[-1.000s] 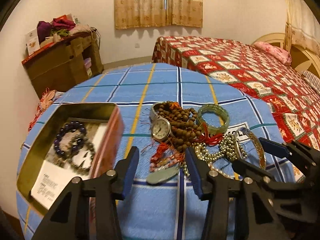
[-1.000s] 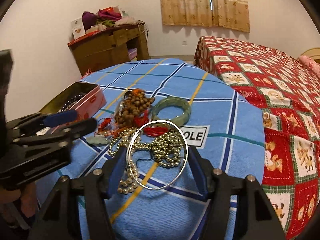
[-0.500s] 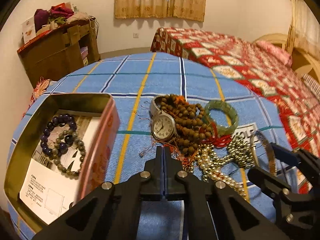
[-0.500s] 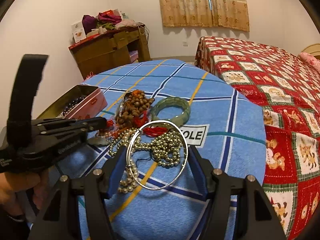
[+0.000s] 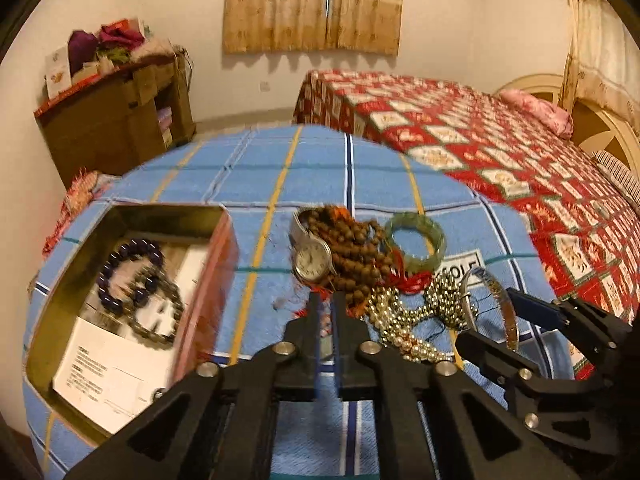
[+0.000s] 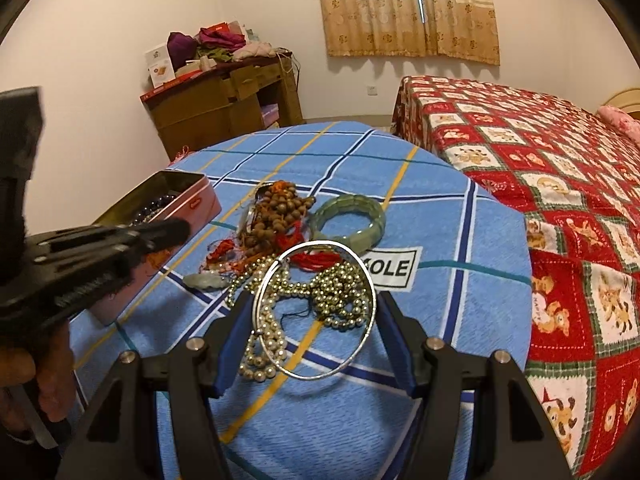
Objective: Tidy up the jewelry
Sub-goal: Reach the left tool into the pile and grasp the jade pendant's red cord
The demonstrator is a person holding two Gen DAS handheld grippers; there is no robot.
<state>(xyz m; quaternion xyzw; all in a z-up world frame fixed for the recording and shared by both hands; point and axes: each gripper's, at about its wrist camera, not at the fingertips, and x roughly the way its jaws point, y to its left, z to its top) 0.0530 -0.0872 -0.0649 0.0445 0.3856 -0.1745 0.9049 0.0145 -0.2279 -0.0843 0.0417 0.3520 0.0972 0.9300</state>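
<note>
A: What's biggest here?

B: The bench (image 5: 280, 168), covered in a blue checked cloth, with a bed (image 6: 540, 152) under a red patterned quilt just beyond it and a wooden cabinet (image 6: 224, 108) against the wall.

A: And on the bench?

B: At its left side sits an open tin (image 5: 120, 300). Two bead bracelets lie inside it on a printed paper sheet, a dark purple bracelet (image 5: 128, 272) and a grey bracelet (image 5: 160, 312).

A: Where is the rest of the jewelry?

B: Heaped near the middle: a string of brown beads (image 5: 356, 256), a watch (image 5: 312, 264) lying against its left side, a green bangle (image 6: 348, 222) just to the right, and a tangle of gold beads (image 6: 340, 292) and pearls (image 6: 264, 344) in front.

A: The tongs?

B: The left tongs (image 5: 325, 320) are nearly closed, only a narrow gap between the pads, tips at the near edge of the heap by some red cord. I cannot tell whether they have hold of anything. The right tongs (image 6: 316, 332) are spread wide, pads pressed to either side of a thin silver bangle (image 6: 316, 308), which stands tilted above the gold beads.

A: Smallest thing?

B: A pale green pendant (image 6: 206, 280) lying flat at the heap's left edge.
</note>
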